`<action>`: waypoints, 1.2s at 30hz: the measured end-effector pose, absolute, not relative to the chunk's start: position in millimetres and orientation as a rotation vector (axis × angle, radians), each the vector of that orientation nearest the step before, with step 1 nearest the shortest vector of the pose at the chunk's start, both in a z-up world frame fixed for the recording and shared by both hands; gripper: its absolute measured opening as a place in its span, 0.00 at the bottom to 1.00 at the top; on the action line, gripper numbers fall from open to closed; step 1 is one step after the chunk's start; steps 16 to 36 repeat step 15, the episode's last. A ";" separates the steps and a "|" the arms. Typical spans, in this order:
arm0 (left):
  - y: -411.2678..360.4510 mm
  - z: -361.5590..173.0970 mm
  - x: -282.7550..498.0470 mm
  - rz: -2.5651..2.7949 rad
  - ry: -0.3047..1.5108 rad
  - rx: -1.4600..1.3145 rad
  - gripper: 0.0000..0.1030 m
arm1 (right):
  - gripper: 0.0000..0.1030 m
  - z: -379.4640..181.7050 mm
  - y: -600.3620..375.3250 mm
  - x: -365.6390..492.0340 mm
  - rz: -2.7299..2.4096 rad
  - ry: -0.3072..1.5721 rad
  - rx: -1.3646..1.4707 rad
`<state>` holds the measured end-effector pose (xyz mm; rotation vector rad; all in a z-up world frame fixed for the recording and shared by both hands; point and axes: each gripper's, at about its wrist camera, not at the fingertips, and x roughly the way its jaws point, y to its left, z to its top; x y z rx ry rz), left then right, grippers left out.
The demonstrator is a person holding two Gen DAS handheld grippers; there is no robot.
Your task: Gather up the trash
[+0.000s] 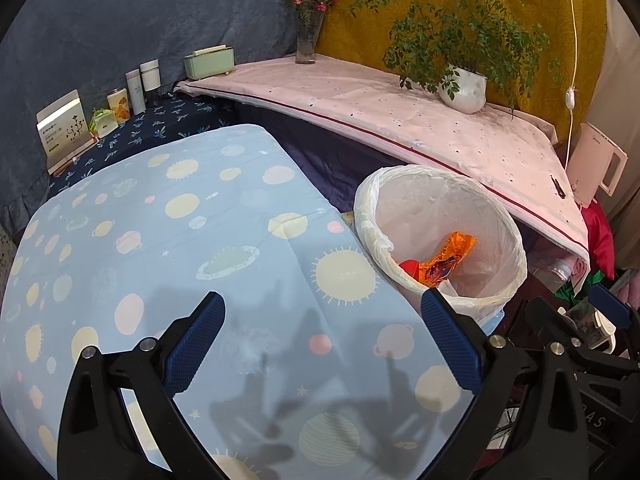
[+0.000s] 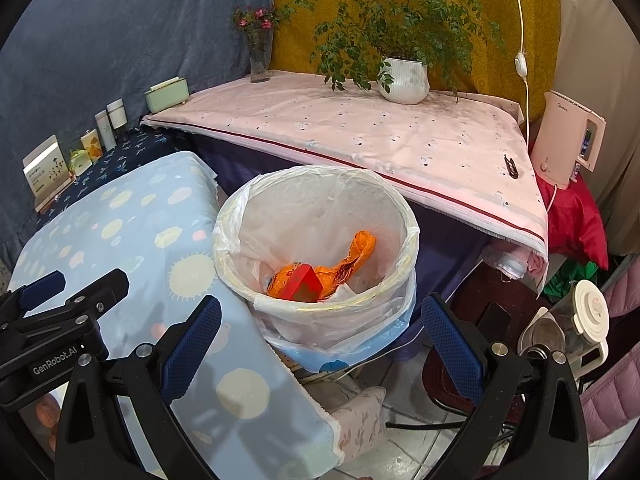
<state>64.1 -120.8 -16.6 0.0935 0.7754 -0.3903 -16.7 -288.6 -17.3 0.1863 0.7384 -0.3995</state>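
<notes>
A bin (image 1: 496, 216) (image 2: 240, 224) lined with a white plastic bag stands between two cloth-covered tables. Inside it lie a crumpled orange wrapper (image 1: 450, 258) (image 2: 352, 258) and a red piece (image 1: 409, 267) (image 2: 306, 284). My left gripper (image 1: 322, 338) is open above the blue planet-print tablecloth (image 1: 180, 240), just left of the bin, with nothing between its fingers. My right gripper (image 2: 320, 340) is open and empty, hovering in front of the bin's near rim. The left gripper's tips (image 2: 64, 284) show at the left edge of the right wrist view.
A pink-clothed table (image 2: 360, 132) behind the bin carries a potted plant (image 2: 402, 80), a flower vase (image 2: 258, 60) and a green box (image 2: 167, 94). A pink kettle (image 2: 568, 140) stands at the right. Cartons and bottles (image 1: 100, 112) line the far left. A jug (image 2: 580, 320) sits low right.
</notes>
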 end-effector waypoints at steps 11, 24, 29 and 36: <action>-122.7 -16.6 63.8 -0.394 0.776 0.090 0.91 | 0.94 -17.7 -289.0 -16.8 -0.400 0.738 0.188; -123.6 -16.8 64.4 -0.411 0.775 0.089 0.91 | 0.94 -18.8 -288.9 -17.1 -0.400 0.739 0.189; -123.6 -16.8 64.4 -0.411 0.775 0.089 0.91 | 0.94 -18.8 -288.9 -17.1 -0.400 0.739 0.189; -123.6 -16.8 64.4 -0.411 0.775 0.089 0.91 | 0.94 -18.8 -288.9 -17.1 -0.400 0.739 0.189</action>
